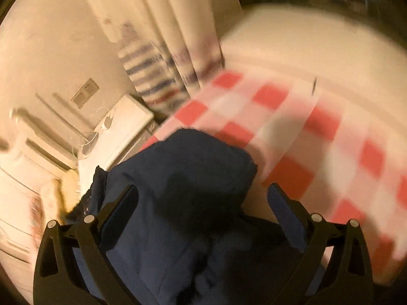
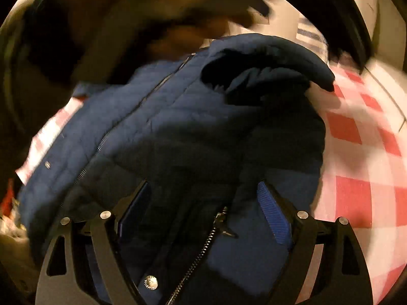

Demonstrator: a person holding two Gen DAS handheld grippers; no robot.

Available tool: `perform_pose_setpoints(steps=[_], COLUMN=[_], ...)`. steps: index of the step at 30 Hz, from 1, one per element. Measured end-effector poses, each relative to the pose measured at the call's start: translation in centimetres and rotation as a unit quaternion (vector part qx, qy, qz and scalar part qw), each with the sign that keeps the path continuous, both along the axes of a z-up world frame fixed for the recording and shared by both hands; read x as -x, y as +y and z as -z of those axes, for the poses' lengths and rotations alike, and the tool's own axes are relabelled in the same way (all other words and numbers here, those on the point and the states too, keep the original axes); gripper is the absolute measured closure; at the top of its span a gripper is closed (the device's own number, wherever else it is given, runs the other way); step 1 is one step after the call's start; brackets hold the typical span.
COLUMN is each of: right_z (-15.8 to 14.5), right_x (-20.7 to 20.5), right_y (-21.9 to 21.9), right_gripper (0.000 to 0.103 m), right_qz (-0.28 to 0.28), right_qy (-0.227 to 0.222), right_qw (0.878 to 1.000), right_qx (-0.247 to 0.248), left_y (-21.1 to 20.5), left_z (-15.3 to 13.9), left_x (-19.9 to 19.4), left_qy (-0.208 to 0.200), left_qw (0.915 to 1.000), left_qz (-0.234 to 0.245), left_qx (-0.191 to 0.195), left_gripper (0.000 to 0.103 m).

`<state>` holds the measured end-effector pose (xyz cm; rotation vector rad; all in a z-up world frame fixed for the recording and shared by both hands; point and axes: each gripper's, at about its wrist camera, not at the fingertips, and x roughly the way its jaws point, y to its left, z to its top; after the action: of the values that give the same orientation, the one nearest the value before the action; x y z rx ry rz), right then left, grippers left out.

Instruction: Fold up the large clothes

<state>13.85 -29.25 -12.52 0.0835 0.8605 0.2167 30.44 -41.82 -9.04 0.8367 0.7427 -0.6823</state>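
Observation:
A dark navy quilted jacket with a metal zipper lies bunched on a red-and-white checked cloth. My left gripper has its jaws wide apart, with a bulge of the jacket filling the space between the fingers. My right gripper also stands wide apart over the jacket's zipper edge, with fabric between its blue pads. The jacket spreads to the far left in the right wrist view. Both views are motion-blurred.
The checked cloth covers a pale surface. A striped curtain hangs behind it. A white cabinet with cables stands at the left.

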Motion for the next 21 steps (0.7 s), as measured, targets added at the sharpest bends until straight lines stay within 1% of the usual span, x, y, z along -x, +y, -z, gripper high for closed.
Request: perform_pose_setpoints(steps=[2, 3, 4, 5, 6, 7, 8, 9, 10, 11, 13, 14, 16, 17, 18, 19, 20, 21], right_z=[0.4, 0.5, 0.6, 0.7, 0.7, 0.8, 0.8, 0.8, 0.8, 0.7, 0.7, 0.6, 0.7, 0.8, 0.8, 0.7, 0.7, 0.7], right_x=[-0.1, -0.2, -0.3, -0.5, -0.5, -0.6, -0.7, -0.7, -0.8, -0.5, -0.5, -0.4, -0.2, -0.2, -0.2, 0.1, 0.3, 0.2], right_y=[0.3, 0.2, 0.0, -0.2, -0.4, -0.7, -0.8, -0.9, -1.0, -1.0, -1.0, -0.9, -1.2, -1.2, -1.3, -1.2, -1.3, -1.1], right_gripper=[0.020, 0.020, 0.020, 0.020, 0.020, 0.020, 0.020, 0.020, 0.020, 0.020, 0.020, 0.020, 0.020, 0.020, 0.020, 0.020, 0.020, 0.020], right_qz=[-0.005, -0.005, -0.003, -0.002, -0.002, -0.002, -0.002, -0.002, -0.002, -0.002, -0.002, -0.002, -0.001, -0.001, 0.000, 0.001, 0.002, 0.003], right_qy=[-0.001, 0.000, 0.004, 0.007, 0.008, 0.009, 0.010, 0.009, 0.009, 0.009, 0.008, 0.007, 0.006, 0.006, 0.005, 0.004, 0.003, 0.003], right_qw=[1.000, 1.000, 1.000, 1.000, 1.000, 1.000, 1.000, 1.000, 1.000, 1.000, 1.000, 1.000, 0.999, 0.999, 0.999, 0.999, 0.999, 0.999], right_qx=[0.009, 0.009, 0.004, -0.002, -0.009, -0.016, -0.019, -0.022, -0.023, -0.024, -0.026, -0.027, -0.031, -0.033, -0.035, -0.036, -0.036, -0.034], left_y=[-0.6, -0.8, -0.7, -0.4, -0.1, 0.7, 2.0, 2.6, 4.5, 6.6, 10.9, 14.3, 19.5, 23.2, 25.7, 29.1, 31.3, 33.3], left_z=[2.4, 3.1, 3.6, 3.6, 3.2, 2.1, 0.2, -0.9, -2.8, -4.5, -7.1, -8.3, -9.2, -9.3, -9.0, -8.0, -7.1, -5.9], left_x=[-0.5, -0.5, -0.6, -0.7, -1.0, -1.4, -1.8, -2.2, -2.8, -3.6, -4.7, -5.4, -6.1, -6.1, -6.4, -6.7, -6.8, -7.0], left_qy=[0.008, -0.008, -0.036, -0.053, -0.047, -0.036, -0.036, -0.036, -0.026, -0.011, 0.010, 0.015, 0.019, 0.022, 0.022, 0.027, 0.039, 0.057], left_qw=[0.9990, 0.9982, 0.9969, 0.9962, 0.9975, 0.9991, 0.9984, 0.9969, 0.9922, 0.9848, 0.9671, 0.9541, 0.9362, 0.9263, 0.9208, 0.9150, 0.9104, 0.9048], left_qz=[0.006, 0.007, 0.005, 0.000, -0.006, -0.013, -0.031, -0.043, -0.064, -0.085, -0.121, -0.147, -0.183, -0.202, -0.217, -0.240, -0.257, -0.274], left_qx=[-0.044, -0.059, -0.070, -0.070, -0.052, -0.017, 0.030, 0.055, 0.104, 0.151, 0.224, 0.261, 0.299, 0.317, 0.324, 0.323, 0.322, 0.321], left_gripper=[0.014, 0.019, 0.037, 0.049, 0.057, 0.071, 0.076, 0.078, 0.079, 0.080, 0.080, 0.080, 0.080, 0.080, 0.080, 0.077, 0.064, 0.054])
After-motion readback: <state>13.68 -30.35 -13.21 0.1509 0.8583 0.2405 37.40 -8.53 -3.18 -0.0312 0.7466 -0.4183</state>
